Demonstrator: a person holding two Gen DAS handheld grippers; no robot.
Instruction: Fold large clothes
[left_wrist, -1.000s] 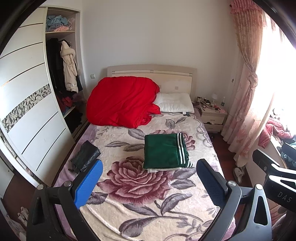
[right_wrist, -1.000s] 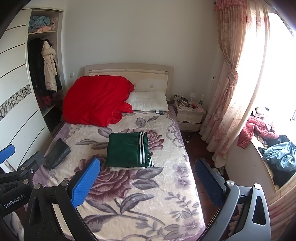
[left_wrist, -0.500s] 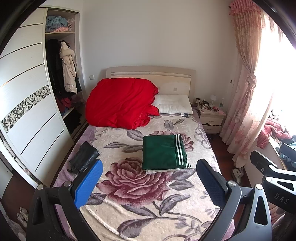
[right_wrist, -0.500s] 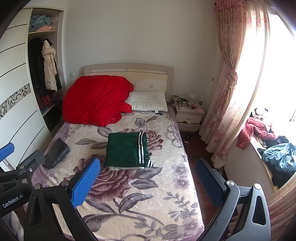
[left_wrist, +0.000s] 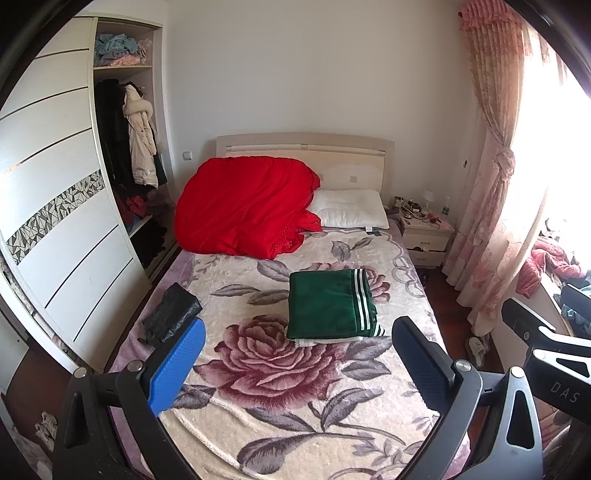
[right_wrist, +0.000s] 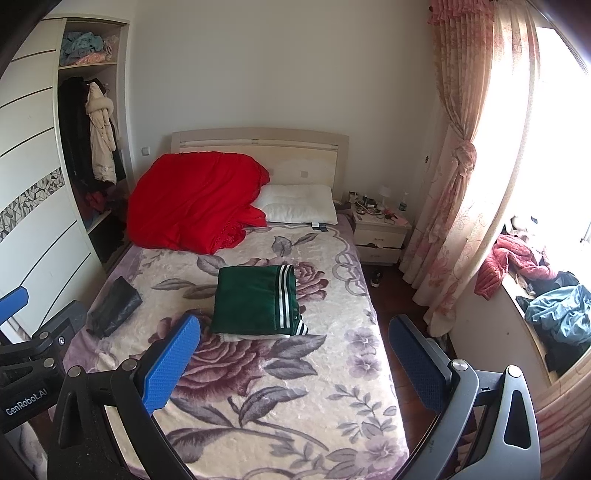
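Note:
A green garment with white stripes (left_wrist: 330, 304) (right_wrist: 256, 302) lies folded into a neat rectangle in the middle of the floral bedspread (left_wrist: 280, 373) (right_wrist: 295, 380). Something white shows under its near edge. My left gripper (left_wrist: 295, 363) is open and empty, held back above the foot of the bed. My right gripper (right_wrist: 293, 360) is open and empty too, at much the same height to the right. Both hang well short of the garment and touch nothing.
A red quilt (left_wrist: 245, 208) and a white pillow (left_wrist: 351, 214) lie at the headboard. A black bag (left_wrist: 171, 314) rests near the bed's left edge. A wardrobe (left_wrist: 62, 206) stands left, a nightstand (left_wrist: 424, 236), curtain (left_wrist: 491, 206) and window sill with clothes (right_wrist: 554, 306) right.
Both grippers have drifted slightly back and up from the bed, so the folded garment sits a little lower in view. Nothing was taken hold of or let go.

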